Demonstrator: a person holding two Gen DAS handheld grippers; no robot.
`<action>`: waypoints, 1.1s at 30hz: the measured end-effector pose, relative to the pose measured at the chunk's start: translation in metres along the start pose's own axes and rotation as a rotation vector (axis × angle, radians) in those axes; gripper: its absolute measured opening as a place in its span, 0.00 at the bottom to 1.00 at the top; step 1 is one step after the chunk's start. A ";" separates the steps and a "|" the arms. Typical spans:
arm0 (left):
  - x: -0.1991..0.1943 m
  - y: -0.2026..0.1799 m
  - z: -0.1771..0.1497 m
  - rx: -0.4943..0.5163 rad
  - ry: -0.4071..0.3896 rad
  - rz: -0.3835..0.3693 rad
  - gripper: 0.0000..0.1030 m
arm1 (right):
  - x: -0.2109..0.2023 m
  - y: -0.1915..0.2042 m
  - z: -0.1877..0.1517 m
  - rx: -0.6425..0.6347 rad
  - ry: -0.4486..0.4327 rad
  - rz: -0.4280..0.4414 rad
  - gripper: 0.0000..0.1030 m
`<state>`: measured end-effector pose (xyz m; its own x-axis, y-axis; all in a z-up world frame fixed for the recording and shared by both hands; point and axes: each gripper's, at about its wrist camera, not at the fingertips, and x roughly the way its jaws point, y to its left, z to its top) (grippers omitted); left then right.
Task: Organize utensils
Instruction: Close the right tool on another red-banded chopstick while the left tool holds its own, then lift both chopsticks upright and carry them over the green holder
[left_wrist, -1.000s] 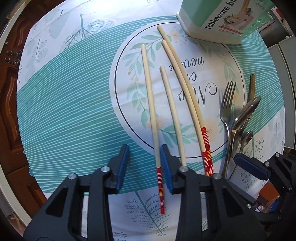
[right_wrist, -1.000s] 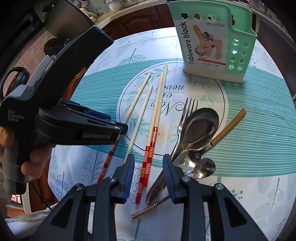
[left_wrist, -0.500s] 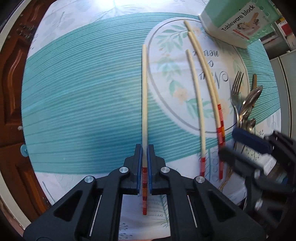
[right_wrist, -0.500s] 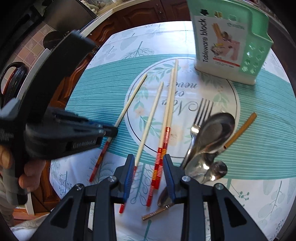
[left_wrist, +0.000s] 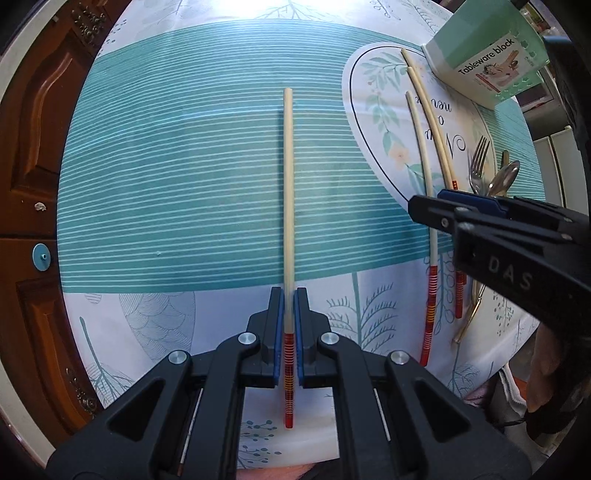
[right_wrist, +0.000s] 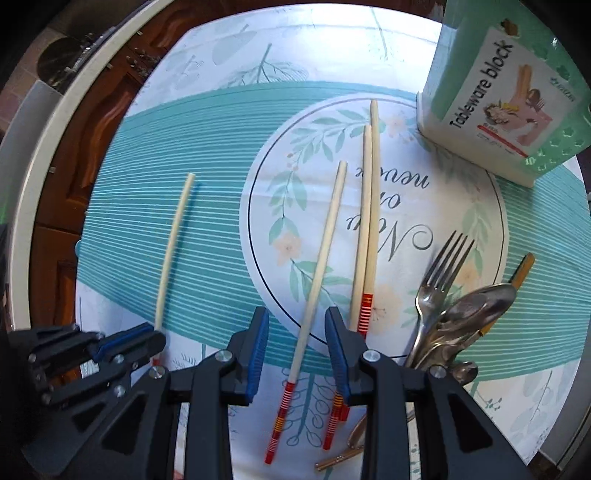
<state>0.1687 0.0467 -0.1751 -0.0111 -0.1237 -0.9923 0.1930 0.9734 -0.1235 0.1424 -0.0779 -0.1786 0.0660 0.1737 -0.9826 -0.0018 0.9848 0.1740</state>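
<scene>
Both tongs point down at the tablecloth (left_wrist: 177, 177). Left gripper (left_wrist: 289, 332) has its blue pads pressed onto a single chopstick (left_wrist: 288, 192), pinching it near its red-striped end, with the pale shaft running straight out ahead over the teal stripes. Right gripper (right_wrist: 297, 354) stands partly spread and holds nothing; a second chopstick (right_wrist: 321, 266) lies on the cloth in the gap between its pads, touching neither, and a pair of chopsticks (right_wrist: 371, 206) lies just beside it to the right. The left wrist view alone shows the pinch from within, with the right tool coming in from the side over the other chopsticks. The right wrist view alone gives the fork (right_wrist: 441, 273) and spoons (right_wrist: 476, 306) in full, heaped together at the right, and the green tableware block (right_wrist: 495, 103) standing at the far side of the cloth.
</scene>
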 end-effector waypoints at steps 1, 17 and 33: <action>0.000 0.001 -0.001 0.000 -0.003 -0.007 0.03 | 0.003 0.000 0.000 0.007 0.006 -0.011 0.30; -0.014 0.023 -0.036 -0.029 -0.031 -0.053 0.03 | 0.023 0.040 0.005 -0.010 -0.002 -0.166 0.14; -0.099 -0.026 -0.074 0.061 -0.368 -0.033 0.03 | -0.034 -0.012 -0.065 -0.012 -0.181 0.161 0.05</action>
<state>0.0926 0.0478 -0.0741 0.3327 -0.2269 -0.9153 0.2568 0.9557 -0.1435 0.0751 -0.0955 -0.1512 0.2416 0.3248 -0.9144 -0.0384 0.9448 0.3255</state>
